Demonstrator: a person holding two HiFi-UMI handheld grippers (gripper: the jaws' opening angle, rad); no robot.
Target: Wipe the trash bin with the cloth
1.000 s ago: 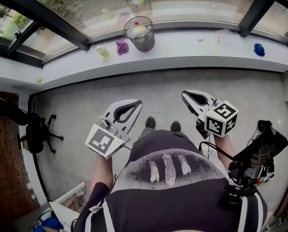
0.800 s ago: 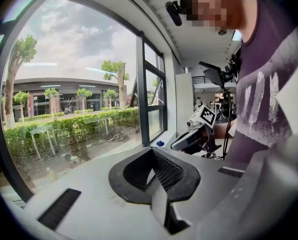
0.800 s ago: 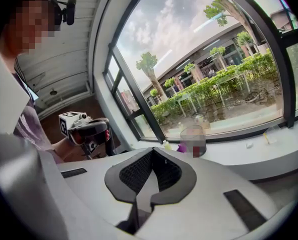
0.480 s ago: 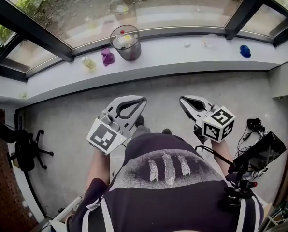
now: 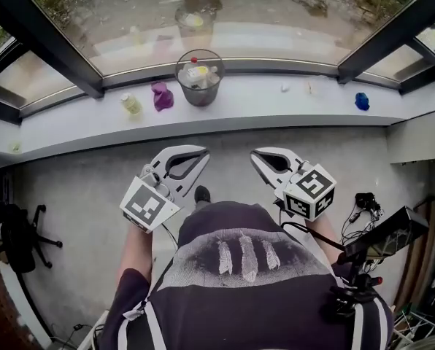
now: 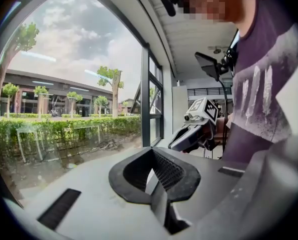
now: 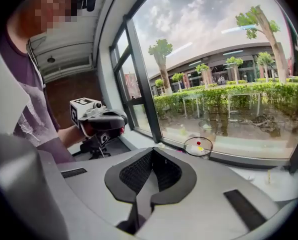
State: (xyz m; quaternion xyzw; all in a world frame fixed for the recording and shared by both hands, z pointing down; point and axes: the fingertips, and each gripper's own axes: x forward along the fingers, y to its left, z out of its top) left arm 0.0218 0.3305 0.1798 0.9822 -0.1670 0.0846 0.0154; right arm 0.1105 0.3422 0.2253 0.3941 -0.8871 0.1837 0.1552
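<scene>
Both grippers had moved nearer to the window ledge (image 5: 290, 108) since the earlier frames, yet the left gripper (image 5: 203, 154) and right gripper (image 5: 255, 156) were closed and empty, well apart from the purple cloth (image 5: 161, 95) lying just beside the mesh trash bin (image 5: 200, 77) on that ledge, so wiping had not begun.

The contents of the trash bin (image 5: 201, 93) and the blue thing (image 5: 361, 101) on the sill (image 5: 276, 109) are too small to identify.

The trash bin (image 5: 200, 79) stands on the window ledge (image 5: 298, 111) with items inside. The purple cloth (image 5: 161, 95) lies on the ledge just left of the bin. The left gripper (image 5: 201, 152) and right gripper (image 5: 255, 154) hang above the floor (image 5: 86, 188), jaws together and empty.
</scene>
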